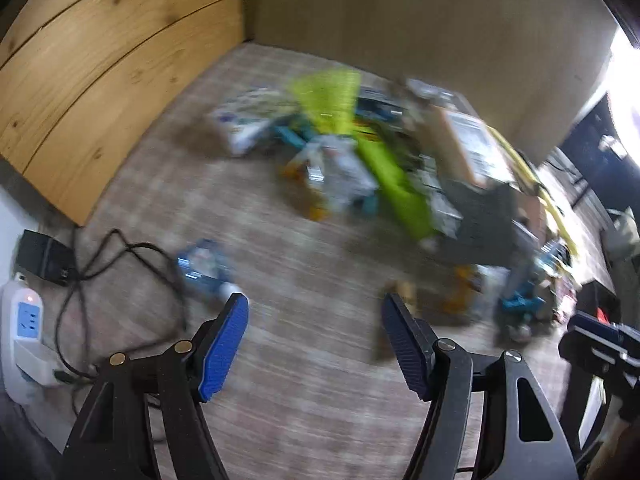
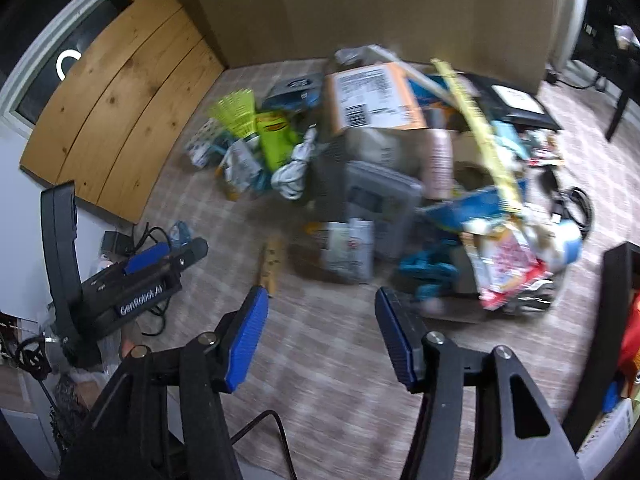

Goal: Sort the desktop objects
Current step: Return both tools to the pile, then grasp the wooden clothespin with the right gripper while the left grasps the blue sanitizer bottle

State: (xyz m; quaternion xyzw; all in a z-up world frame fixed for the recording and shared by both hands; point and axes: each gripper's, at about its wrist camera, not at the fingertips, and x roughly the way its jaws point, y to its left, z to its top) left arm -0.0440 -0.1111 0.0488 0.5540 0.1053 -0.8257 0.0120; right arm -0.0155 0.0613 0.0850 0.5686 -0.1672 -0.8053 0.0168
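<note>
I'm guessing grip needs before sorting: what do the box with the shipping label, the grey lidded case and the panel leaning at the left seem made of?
Box with the shipping label: likely matte brown cardboard; white printed label stuck on top.
Grey lidded case: probably semi-translucent plastic; smooth moulded lid, though blurred.
Leaning panel: unpainted wood; visible grain, knots and plank seams.

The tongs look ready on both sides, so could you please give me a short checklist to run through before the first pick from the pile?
1. Left tongs open and holding nothing: ok.
2. Right tongs open and holding nothing: ok.
3. Bare patch of checked cloth below the right tongs for a set-down: ok.
4. Small wooden piece lies apart from the pile, easy to reach first: ok.
5. Views sharp enough to name the pile's items: not ok, both are motion-blurred.
6. Black cable clear of the left tongs' path: cannot tell.
</note>
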